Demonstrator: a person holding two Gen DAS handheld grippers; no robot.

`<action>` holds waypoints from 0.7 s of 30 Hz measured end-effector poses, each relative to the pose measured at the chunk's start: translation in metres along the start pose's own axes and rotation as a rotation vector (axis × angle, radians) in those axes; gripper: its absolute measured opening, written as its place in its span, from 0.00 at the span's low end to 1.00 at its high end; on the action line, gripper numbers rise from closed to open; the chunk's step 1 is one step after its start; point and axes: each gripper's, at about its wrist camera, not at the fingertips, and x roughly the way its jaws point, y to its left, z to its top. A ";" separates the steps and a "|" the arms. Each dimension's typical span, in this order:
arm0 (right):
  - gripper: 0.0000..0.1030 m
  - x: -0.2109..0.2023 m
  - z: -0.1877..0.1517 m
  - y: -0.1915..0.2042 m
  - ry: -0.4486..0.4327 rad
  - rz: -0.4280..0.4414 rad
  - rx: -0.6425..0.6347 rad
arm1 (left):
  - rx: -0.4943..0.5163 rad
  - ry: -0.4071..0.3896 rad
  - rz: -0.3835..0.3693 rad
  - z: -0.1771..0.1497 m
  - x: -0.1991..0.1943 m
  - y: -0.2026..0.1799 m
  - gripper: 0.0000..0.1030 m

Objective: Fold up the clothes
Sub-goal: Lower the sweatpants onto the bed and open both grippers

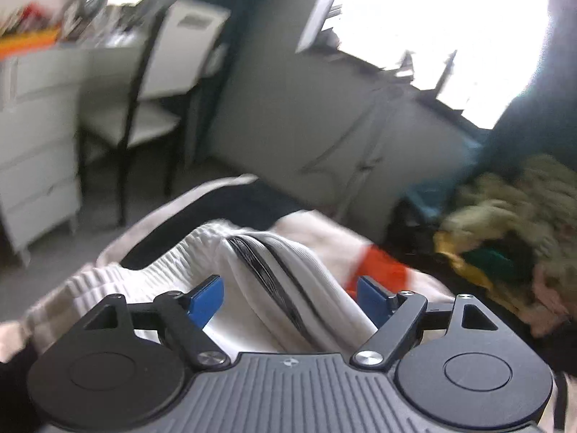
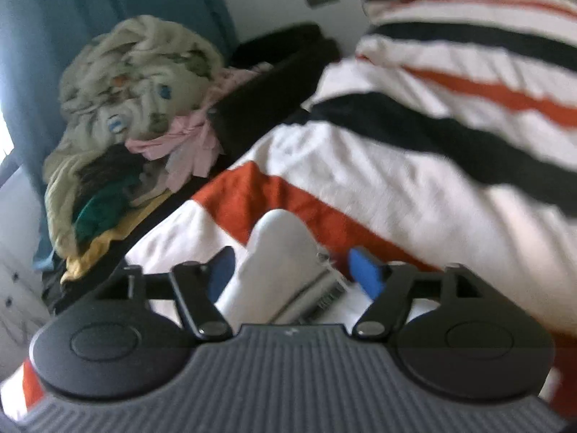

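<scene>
A white ribbed garment with black stripes lies bunched on the striped bed cover. My left gripper stands open around it; the blue pads sit apart from the cloth on both sides. In the right wrist view a fold of the same white garment rises between the fingers of my right gripper, which is open too, its blue pads clear of the fabric. Both views are blurred.
The bed cover is white with orange and black stripes. A pile of mixed clothes lies beside the bed, next to a dark bag. A chair and a white dresser stand beyond the bed.
</scene>
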 end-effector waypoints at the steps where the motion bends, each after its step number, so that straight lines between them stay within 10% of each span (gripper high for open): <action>1: 0.72 -0.015 -0.002 0.000 0.010 0.033 -0.026 | 0.040 -0.023 -0.018 -0.005 -0.018 -0.009 0.84; 13: 0.72 -0.249 -0.041 0.007 0.046 0.384 -0.293 | 0.395 -0.130 -0.199 -0.117 -0.257 -0.138 0.96; 21: 0.72 -0.340 -0.062 0.004 -0.028 0.480 -0.452 | 0.426 -0.092 -0.266 -0.185 -0.314 -0.173 0.96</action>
